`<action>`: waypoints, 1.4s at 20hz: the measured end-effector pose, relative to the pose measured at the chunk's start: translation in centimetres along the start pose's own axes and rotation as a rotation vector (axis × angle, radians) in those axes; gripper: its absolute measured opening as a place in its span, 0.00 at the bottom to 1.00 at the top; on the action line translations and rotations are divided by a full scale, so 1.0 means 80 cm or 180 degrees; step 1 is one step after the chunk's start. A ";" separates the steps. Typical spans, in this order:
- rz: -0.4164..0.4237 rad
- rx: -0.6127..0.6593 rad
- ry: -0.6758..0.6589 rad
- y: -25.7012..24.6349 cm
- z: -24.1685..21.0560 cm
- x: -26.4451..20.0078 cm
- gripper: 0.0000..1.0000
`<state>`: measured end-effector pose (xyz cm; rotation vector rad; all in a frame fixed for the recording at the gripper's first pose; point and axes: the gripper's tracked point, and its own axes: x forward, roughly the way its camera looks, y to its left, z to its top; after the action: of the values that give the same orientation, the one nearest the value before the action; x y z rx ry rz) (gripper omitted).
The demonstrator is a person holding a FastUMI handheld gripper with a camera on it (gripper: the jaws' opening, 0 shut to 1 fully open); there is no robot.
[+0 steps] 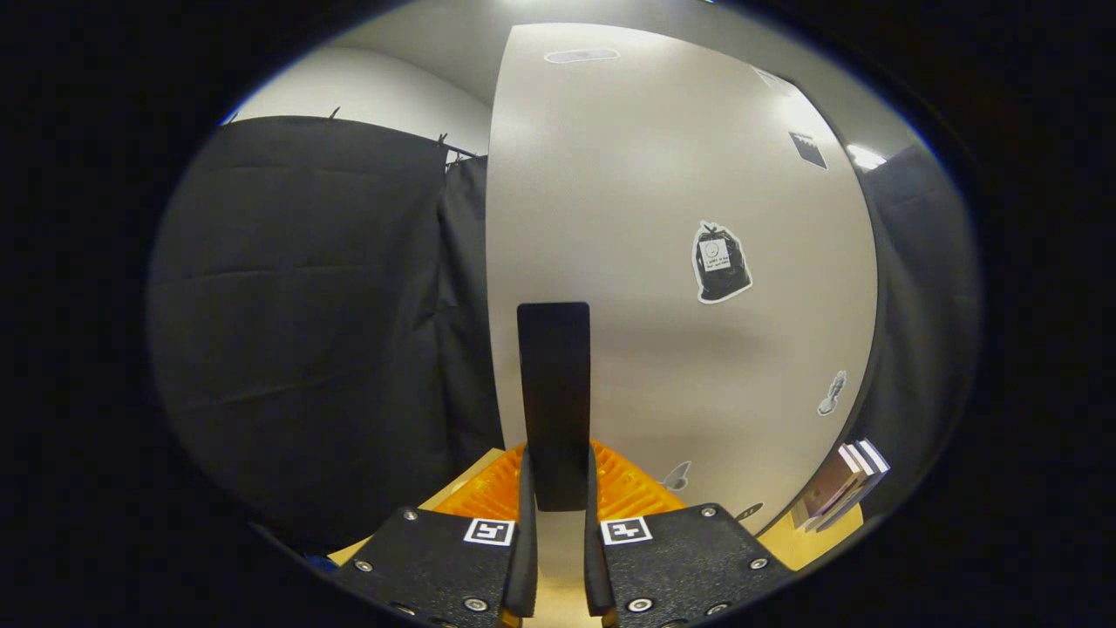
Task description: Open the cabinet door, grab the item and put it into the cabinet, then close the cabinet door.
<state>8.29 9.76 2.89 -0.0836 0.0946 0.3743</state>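
Gripper (556,558) seen from its own camera, pointing forward and level, toward 12 o'clock; two fingers (526,541) run close together and near parallel, one at 11 o'clock and one at 1 o'clock of the narrow gap; both fingers press against the sides of a flat upright handle (554,401), which rises from between them toward 12 o'clock; jaws nearly closed, clamped on that handle; each finger mount carries a square marker (488,530) on its top face, with screw heads along the edges.
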 end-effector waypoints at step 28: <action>0.0653 0.0099 0.0222 -0.145 -0.010 -0.156 0.20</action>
<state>0.94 -5.62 4.15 -0.0563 0.1788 0.5748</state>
